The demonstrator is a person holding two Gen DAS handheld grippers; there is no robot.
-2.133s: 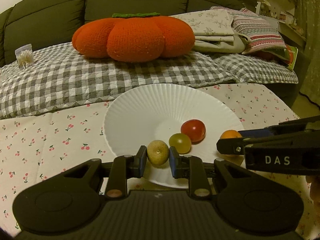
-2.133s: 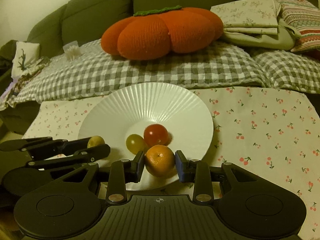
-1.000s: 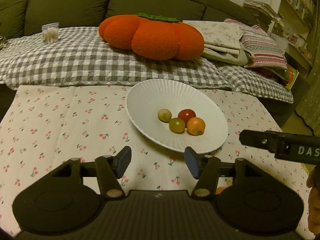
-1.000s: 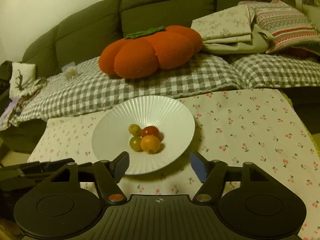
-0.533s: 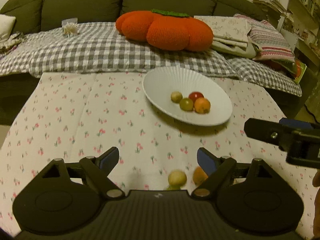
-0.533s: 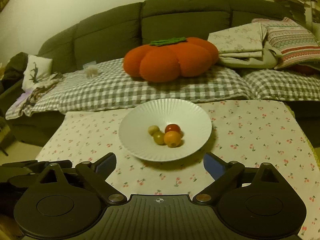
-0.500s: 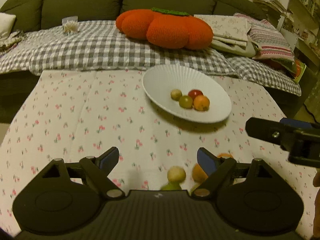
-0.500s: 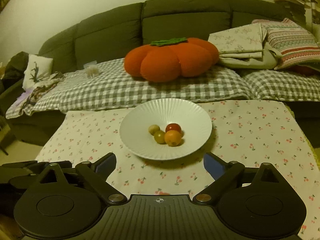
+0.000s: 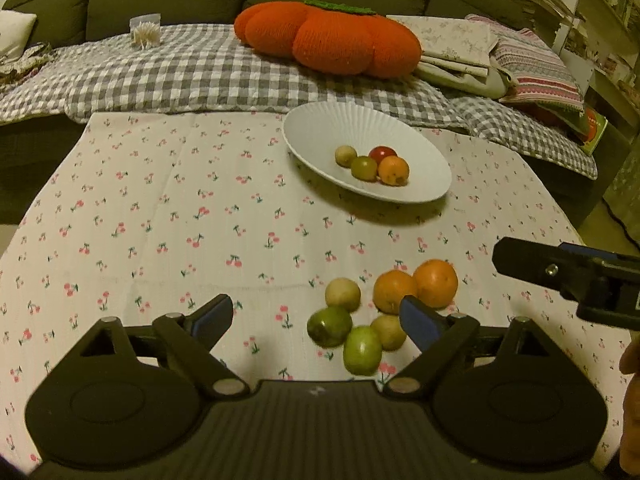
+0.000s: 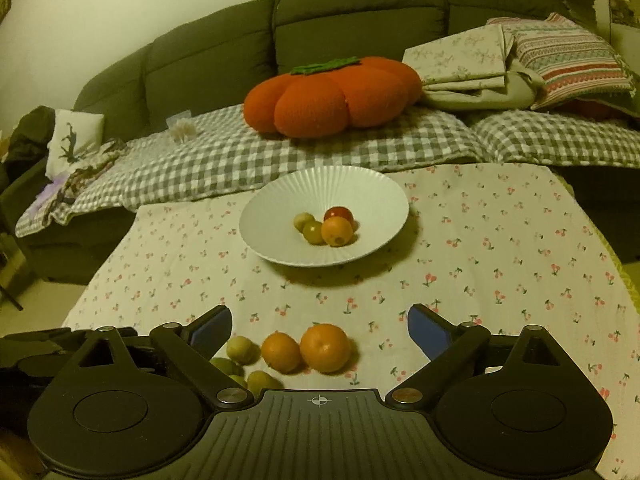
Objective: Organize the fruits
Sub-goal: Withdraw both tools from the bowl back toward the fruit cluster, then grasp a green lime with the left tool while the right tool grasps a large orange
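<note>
Fruits are sitting in two places right now; four are lying in the white plate (image 9: pixel 424 184) at the far side of the table, and six more are waiting on the cherry tablecloth (image 9: pixel 160 208) close to the grippers.

In the plate, a pale yellow fruit (image 9: pixel 345 155), a green one (image 9: pixel 364 168), a red one (image 9: pixel 382 153) and a small orange (image 9: pixel 394 171) are all touching or nearly touching, bunched in the middle dip.

On the cloth, two oranges (image 9: pixel 416 286) are sitting side by side and touching; a pale round fruit (image 9: pixel 343 294) is just beside them; two green fruits (image 9: pixel 346 334) and one more pale fruit (image 9: pixel 388 332) are lying nearer the camera, with the last one partly hiding behind a finger.

The left gripper (image 9: pixel 316 314) is hanging over this loose pile; its jaws have just been opening wider and are standing far apart, holding nothing; the fruits are showing in the gap but no pad is pressing on them.

The right gripper (image 10: pixel 319 326) is pointing the same way, with its jaws spread wide too and gripping nothing; the two oranges (image 10: pixel 306 349) are lying on the cloth between its fingers, not touched.

So the job is looking partly done, I think; four fruits are in the plate and six are left to carry over; each gripper is needing to come down on one fruit and squeeze it gently, because round fruits may be rolling away.
</note>
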